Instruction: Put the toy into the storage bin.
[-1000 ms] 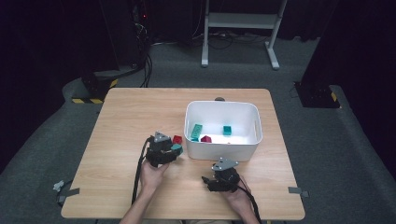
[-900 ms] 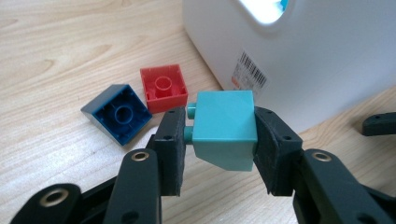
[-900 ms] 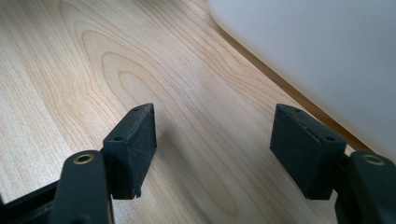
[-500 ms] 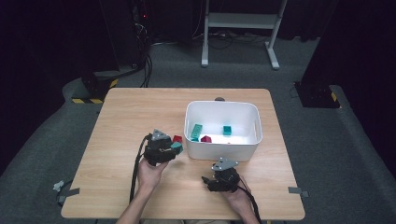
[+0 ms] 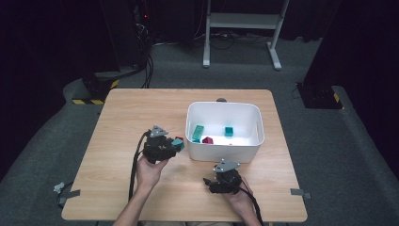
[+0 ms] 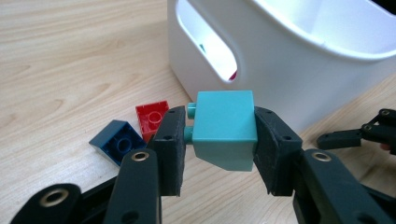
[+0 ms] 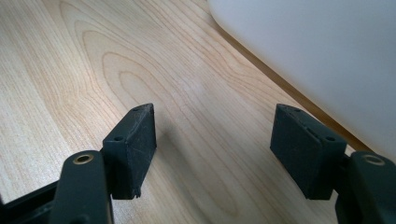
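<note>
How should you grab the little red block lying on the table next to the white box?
Probably from above, pinching the red block by its two flat side walls. It lies studs-up on the table, so the sides give the pads flat faces. The dark blue block sits close beside it, so take the sides clear of that one.

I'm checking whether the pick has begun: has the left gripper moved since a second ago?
Yes. In the high view the left gripper, shut on the teal brick, has crept toward the white bin, lifting off the table.

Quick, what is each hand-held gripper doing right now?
Left hand-held gripper: closed on the teal brick, held above the table.
Right hand-held gripper: open, nothing between its jaws.
</note>
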### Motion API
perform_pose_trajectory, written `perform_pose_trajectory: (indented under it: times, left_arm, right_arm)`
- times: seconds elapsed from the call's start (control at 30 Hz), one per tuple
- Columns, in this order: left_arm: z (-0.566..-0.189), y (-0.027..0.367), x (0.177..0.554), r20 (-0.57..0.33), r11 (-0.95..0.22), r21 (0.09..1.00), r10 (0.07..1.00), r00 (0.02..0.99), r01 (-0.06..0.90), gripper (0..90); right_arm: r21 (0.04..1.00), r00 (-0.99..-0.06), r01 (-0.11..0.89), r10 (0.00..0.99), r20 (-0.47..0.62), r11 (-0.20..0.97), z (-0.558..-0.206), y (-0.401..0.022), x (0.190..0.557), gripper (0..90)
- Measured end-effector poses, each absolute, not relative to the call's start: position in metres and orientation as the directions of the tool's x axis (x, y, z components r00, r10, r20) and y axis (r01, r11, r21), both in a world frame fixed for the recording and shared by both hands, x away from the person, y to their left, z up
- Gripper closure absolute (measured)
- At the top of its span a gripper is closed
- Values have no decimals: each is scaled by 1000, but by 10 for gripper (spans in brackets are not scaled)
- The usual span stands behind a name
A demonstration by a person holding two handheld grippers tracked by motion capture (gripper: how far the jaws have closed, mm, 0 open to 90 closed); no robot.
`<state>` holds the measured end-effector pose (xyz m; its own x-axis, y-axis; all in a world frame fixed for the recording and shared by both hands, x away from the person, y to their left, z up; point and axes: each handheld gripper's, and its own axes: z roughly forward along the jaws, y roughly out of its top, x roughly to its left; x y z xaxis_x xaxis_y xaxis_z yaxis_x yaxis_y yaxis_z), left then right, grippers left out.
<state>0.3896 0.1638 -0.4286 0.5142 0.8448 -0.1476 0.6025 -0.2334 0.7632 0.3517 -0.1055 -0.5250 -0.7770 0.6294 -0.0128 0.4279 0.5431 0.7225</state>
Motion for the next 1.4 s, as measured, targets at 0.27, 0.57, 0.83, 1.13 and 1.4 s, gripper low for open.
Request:
perform_pose_trajectory:
  times: [0.27, 0.57, 0.83, 1.13, 1.4]
  left_arm:
    - [-415, 168, 391, -152, -228, 770, 842, 518, 596, 570]
    - [-404, 173, 392, -179, -201, 780, 836, 519, 593, 571]
    - [-392, 174, 392, -167, -214, 783, 833, 528, 585, 570]
    - [-379, 171, 396, -171, -221, 787, 820, 547, 577, 570]
    - [-368, 169, 400, -194, -204, 796, 806, 560, 570, 570]
  right_arm:
    - [722, -777, 429, 630, -11, 542, -525, -105, 352, 311]
    - [722, -777, 429, 629, -12, 543, -525, -105, 352, 310]
    - [722, -777, 429, 629, -12, 543, -525, -105, 352, 310]
    - [722, -777, 429, 629, -12, 543, -525, -105, 352, 310]
    - [722, -777, 428, 629, -12, 543, -525, -105, 352, 310]
